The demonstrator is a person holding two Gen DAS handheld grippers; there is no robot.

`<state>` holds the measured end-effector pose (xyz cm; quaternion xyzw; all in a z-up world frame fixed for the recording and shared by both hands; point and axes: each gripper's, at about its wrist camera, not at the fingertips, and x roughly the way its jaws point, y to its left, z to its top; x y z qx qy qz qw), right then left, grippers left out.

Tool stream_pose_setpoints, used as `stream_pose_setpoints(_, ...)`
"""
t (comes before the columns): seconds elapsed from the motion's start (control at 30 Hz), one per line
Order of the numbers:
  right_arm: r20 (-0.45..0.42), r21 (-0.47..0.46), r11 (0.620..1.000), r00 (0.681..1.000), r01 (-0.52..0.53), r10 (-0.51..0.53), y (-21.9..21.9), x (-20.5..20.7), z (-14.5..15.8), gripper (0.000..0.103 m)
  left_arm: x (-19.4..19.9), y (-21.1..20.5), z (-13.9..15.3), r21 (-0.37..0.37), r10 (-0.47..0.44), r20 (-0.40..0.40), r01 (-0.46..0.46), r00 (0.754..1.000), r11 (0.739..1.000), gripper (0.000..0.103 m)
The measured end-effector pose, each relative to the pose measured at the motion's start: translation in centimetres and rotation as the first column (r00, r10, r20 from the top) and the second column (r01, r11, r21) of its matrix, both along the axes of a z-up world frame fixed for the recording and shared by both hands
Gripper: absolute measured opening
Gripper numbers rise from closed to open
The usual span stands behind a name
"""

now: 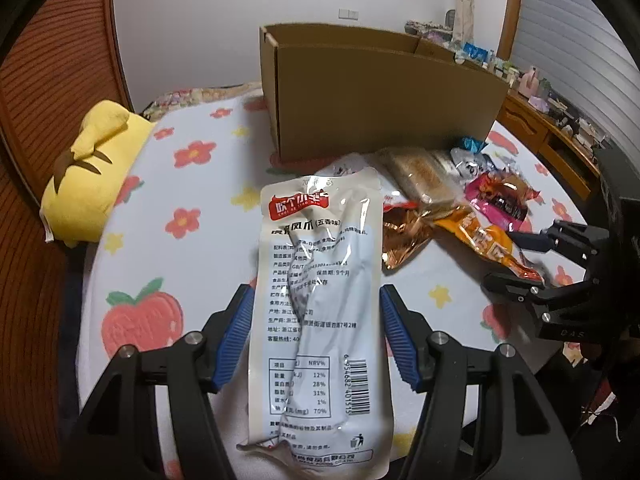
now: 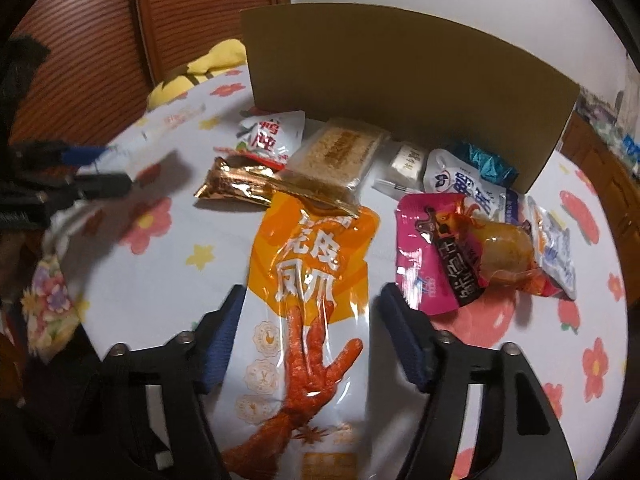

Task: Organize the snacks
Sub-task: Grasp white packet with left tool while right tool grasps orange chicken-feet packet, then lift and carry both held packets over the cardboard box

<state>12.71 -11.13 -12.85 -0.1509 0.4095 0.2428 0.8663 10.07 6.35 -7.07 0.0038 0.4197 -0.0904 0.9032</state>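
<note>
Left hand-held gripper [image 1: 316, 336] clamped on white printed snack pouch [image 1: 316, 280]; right hand-held gripper [image 2: 308, 340] pads touching orange chicken-feet packet [image 2: 308, 320] on flowered bed [image 2: 168, 264], cardboard box [image 2: 400, 92] far.

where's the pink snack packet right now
In the right wrist view the pink snack packet lies on the floral sheet, right of the orange chicken-feet packet and in front of the cardboard box.

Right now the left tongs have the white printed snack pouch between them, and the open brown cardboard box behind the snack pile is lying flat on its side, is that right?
Not quite. The open brown cardboard box stands upright with its opening facing up, as the left wrist view shows. The rest holds: the white printed snack pouch sits between the left tongs.
</note>
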Motion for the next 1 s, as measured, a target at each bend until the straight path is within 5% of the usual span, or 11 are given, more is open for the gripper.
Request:
stream_pose_setpoints(0.27,-0.024,0.061,0.998,1.0,-0.005,0.006,-1.7,-0.3,0.7,0.048,-0.2,-1.3,1.2,-0.004,-0.02,0.038,0.02,0.999,1.0,0.063)
stream_pose_setpoints(0.63,0.019,0.068,0.998,1.0,0.008,-0.009,-3.1,-1.7,2.0,0.047,-0.5,-2.3,2.8,-0.014,-0.028,0.079,0.029,0.996,0.999,0.063)
stream_pose_setpoints(1.0,0.117,0.097,0.995,0.993,-0.018,0.006,-3.8,-2.6,7.0,0.047,0.3,-2.9,5.7,-0.015,-0.032,0.135,0.034,0.99,0.999,0.063)
